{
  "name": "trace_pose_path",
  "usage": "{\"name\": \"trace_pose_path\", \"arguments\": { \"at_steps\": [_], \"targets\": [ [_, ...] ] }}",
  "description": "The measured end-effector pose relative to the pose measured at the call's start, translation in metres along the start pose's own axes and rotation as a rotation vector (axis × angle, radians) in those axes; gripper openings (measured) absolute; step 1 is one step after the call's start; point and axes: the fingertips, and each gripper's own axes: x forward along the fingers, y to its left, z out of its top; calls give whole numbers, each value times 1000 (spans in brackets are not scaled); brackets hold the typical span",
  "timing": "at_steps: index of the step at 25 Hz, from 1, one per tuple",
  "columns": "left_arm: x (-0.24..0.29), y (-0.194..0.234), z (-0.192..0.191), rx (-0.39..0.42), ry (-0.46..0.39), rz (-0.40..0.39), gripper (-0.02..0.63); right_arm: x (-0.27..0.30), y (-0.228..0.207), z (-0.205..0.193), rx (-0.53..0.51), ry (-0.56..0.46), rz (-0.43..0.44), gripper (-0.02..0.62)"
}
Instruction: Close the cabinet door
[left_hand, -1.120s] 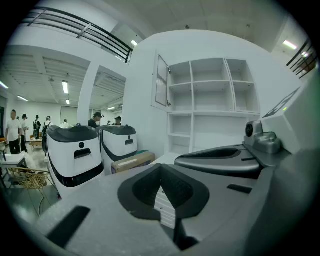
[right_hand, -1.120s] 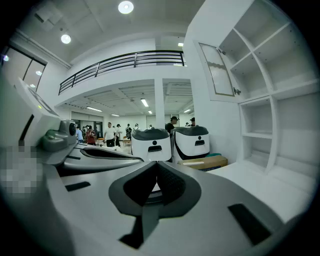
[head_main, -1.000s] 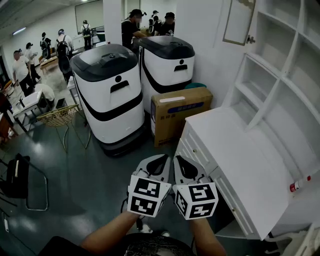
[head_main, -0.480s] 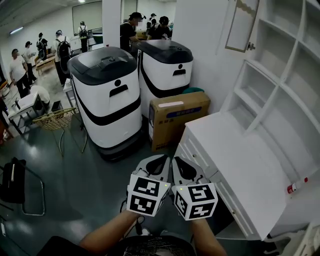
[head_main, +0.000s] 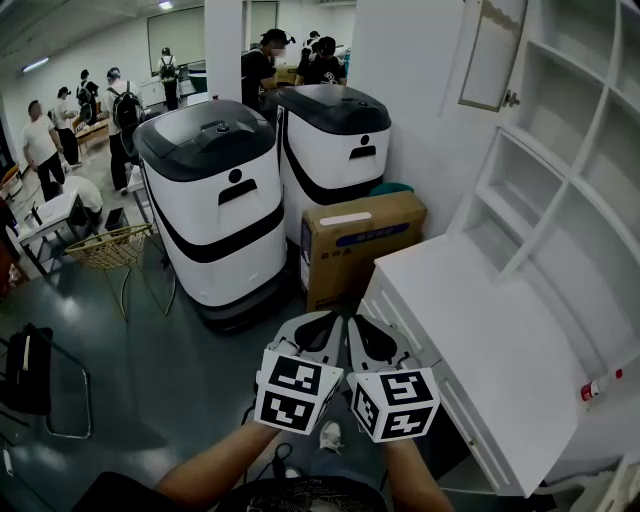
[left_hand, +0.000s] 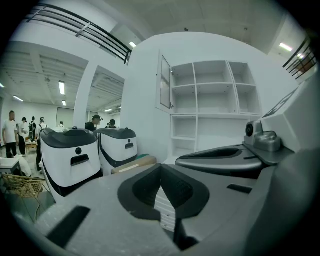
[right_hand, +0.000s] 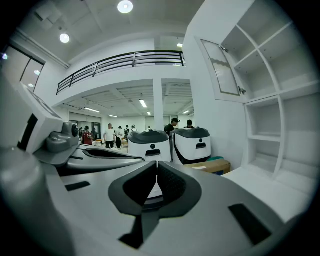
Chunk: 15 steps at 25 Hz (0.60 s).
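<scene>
The white cabinet (head_main: 560, 170) has open shelves above a white counter (head_main: 480, 320). Its glass-panelled door (head_main: 490, 55) stands swung open at the top left of the shelves, far above both grippers. The door (left_hand: 165, 82) also shows in the left gripper view and, as the door (right_hand: 220, 67), in the right gripper view. My left gripper (head_main: 312, 335) and right gripper (head_main: 372, 338) are held side by side low in the head view, left of the counter's corner. Both are shut with nothing between the jaws, left gripper (left_hand: 161, 186) and right gripper (right_hand: 156, 181) alike.
Two white-and-black machines (head_main: 215, 190) (head_main: 335, 140) stand ahead, with a cardboard box (head_main: 360, 240) against the wall beside the counter. A wire chair (head_main: 110, 245) and a black chair (head_main: 30, 370) stand at left. A red-capped bottle (head_main: 598, 385) lies on the counter. Several people stand at the back.
The whole scene has shifted a little: I have moved somewhat toward the cabinet and the box. Both grippers stay shut and side by side.
</scene>
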Motion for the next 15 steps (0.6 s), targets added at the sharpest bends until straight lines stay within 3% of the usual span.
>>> {"name": "trace_pose_path", "arguments": {
  "at_steps": [15],
  "targets": [
    [122, 34, 29, 1, 22, 26, 12, 94, -92, 23, 16, -7, 29, 21]
  ]
}}
